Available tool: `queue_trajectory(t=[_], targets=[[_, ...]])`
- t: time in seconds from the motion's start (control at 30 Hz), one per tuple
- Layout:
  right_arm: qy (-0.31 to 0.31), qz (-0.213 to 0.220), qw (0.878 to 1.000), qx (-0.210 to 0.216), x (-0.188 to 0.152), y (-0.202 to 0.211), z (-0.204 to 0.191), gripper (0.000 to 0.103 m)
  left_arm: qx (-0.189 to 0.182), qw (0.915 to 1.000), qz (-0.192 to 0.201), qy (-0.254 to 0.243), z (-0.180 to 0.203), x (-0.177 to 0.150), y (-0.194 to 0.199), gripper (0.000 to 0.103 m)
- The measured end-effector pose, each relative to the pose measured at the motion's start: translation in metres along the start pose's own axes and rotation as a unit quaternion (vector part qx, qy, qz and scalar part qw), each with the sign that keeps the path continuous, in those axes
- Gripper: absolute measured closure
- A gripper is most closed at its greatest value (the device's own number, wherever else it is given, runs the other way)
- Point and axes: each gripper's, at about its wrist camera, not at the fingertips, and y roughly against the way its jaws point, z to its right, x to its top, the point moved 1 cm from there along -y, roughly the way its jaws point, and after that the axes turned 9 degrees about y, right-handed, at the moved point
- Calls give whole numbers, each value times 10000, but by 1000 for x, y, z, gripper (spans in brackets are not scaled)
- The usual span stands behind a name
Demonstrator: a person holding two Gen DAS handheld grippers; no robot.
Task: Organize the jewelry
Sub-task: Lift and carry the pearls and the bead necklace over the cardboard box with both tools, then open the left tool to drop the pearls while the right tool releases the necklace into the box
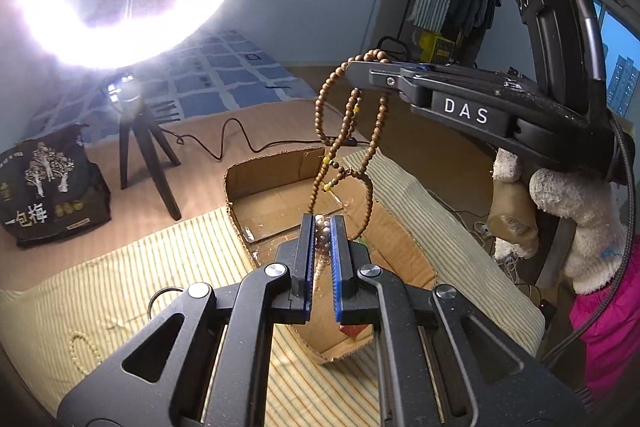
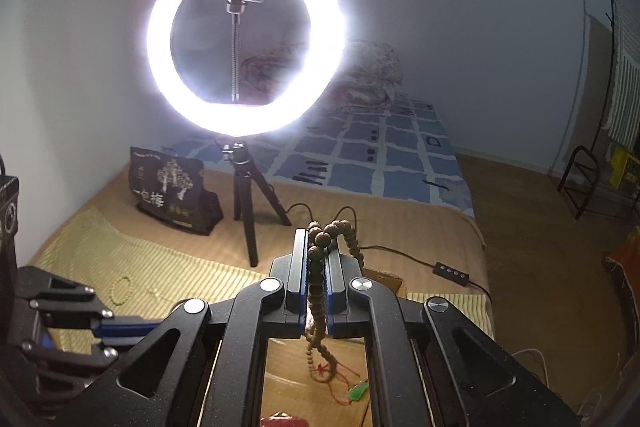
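- right gripper [image 2: 317, 247] is clamped on the brown wooden bead strand [image 1: 344, 131], lifted so its loops dangle free above the cardboard box [image 1: 280, 195], likely to untangle before dropping it in
- left gripper [image 1: 323, 227] is pinched nearly closed on a paler bead string [image 1: 322, 239] over the same box
- beads are small, round and matte with a few yellow-green spacers; the box is rough corrugated card on a ribbed striped mat [image 1: 132, 279]

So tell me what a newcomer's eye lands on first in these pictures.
The glaring ring light on its tripod dominates, standing on the bed beyond both grippers. Next comes the brown bead strand, dangling from the right gripper above the open cardboard box, its lower end between the left gripper jaws.
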Motion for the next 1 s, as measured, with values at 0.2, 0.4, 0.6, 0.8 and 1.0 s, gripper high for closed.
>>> queue_trajectory(t=[0.2, 0.4, 0.6, 0.8, 1.0], targets=[[-2, -105, 9999, -52, -6, -20, 6, 98, -9, 9999, -106, 26, -2, 1, -23, 98], [-167, -269, 9995, 17, -15, -38, 14, 98, 24, 9997, -219, 61, -8, -4, -44, 98], [-277, -493, 9984, 53, -31, -57, 21, 98, 90, 9992, -389, 1, -10, -16, -62, 98], [-338, -704, 9968, 167, -44, -73, 21, 98, 113, 9984, -544, -28, -10, -26, -72, 98], [-408, -884, 9949, 259, -56, -84, 21, 98, 111, 9978, -655, -35, -9, -31, -76, 98]])
